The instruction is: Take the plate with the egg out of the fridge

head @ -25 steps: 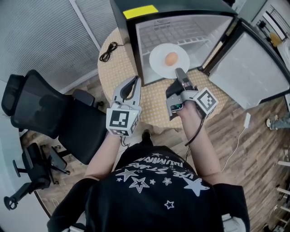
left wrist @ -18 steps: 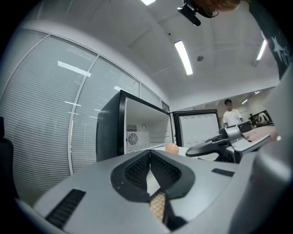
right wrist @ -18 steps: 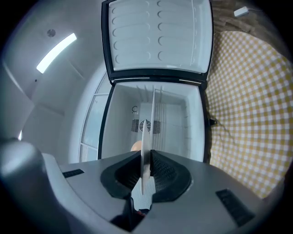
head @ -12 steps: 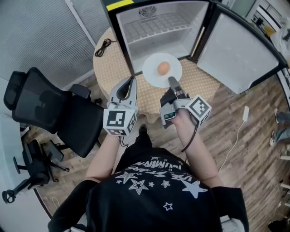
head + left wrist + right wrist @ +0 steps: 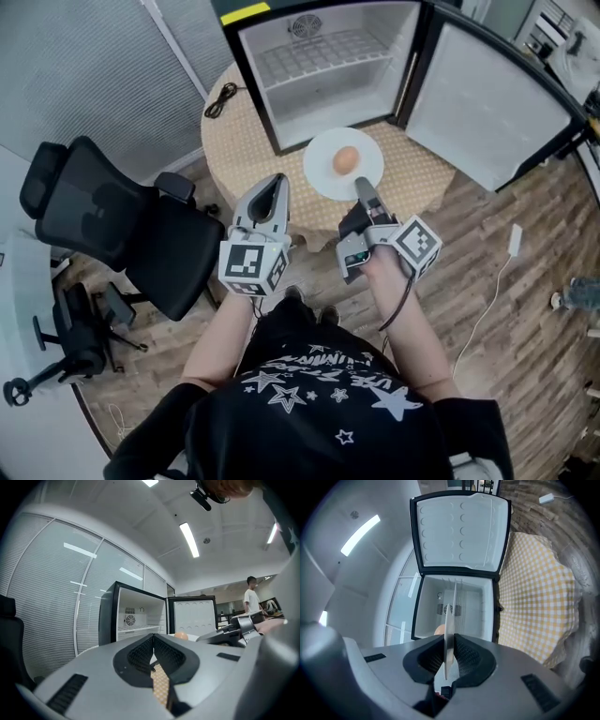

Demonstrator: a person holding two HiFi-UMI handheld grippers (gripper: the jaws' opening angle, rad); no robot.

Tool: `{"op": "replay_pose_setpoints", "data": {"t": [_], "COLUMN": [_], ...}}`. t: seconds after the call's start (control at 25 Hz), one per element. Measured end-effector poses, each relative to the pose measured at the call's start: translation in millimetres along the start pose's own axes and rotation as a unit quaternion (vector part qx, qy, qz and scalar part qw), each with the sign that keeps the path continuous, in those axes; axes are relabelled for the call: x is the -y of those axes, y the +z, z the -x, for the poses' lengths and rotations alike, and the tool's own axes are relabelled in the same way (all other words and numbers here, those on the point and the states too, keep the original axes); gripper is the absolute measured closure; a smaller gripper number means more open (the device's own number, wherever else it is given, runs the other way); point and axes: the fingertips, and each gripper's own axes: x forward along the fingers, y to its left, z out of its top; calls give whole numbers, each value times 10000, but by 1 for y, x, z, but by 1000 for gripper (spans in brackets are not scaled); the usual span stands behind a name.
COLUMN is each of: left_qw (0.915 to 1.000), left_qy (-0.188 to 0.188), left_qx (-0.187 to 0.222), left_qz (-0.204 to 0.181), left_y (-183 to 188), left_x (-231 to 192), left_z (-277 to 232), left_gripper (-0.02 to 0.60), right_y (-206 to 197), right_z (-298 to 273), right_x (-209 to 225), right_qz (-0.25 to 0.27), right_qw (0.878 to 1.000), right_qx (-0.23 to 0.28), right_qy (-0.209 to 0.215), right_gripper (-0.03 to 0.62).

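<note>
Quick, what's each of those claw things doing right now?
Left gripper: closed, empty.
Right gripper: closed on the rim of the plate carrying the egg.

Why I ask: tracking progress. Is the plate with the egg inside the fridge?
No, the plate is outside the fridge, gripped by the right hand-held gripper.

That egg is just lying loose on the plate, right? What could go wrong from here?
1. The right gripper pinches the plate only at its near rim, so the plate could sag or slip out.
2. The egg lies loose near the plate's middle; any tilt might roll it off onto the table.
3. The left gripper is shut and empty beside it, giving no support if the plate tips.
</note>
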Motion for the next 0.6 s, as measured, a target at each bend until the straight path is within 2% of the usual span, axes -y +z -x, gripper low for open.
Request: {"op": "replay_pose_setpoints", "data": {"t": [0.28, 0.6], "left_qw": [9999, 9990], "left_qy": [-136, -396], "left_qx": [31, 34], "left_qz": [65, 193], "left_y": [0, 1], "left_x": [-5, -11], "left_z": [19, 70], "left_gripper": [574, 574], "right_y": [-13, -50], "right_z": [18, 55], "right_x": [3, -4], "right_qz": [247, 199], "right_qw": [9996, 9986], "right_qx": [69, 410], "right_qy": [-114, -268], "right_gripper": [539, 538]}}
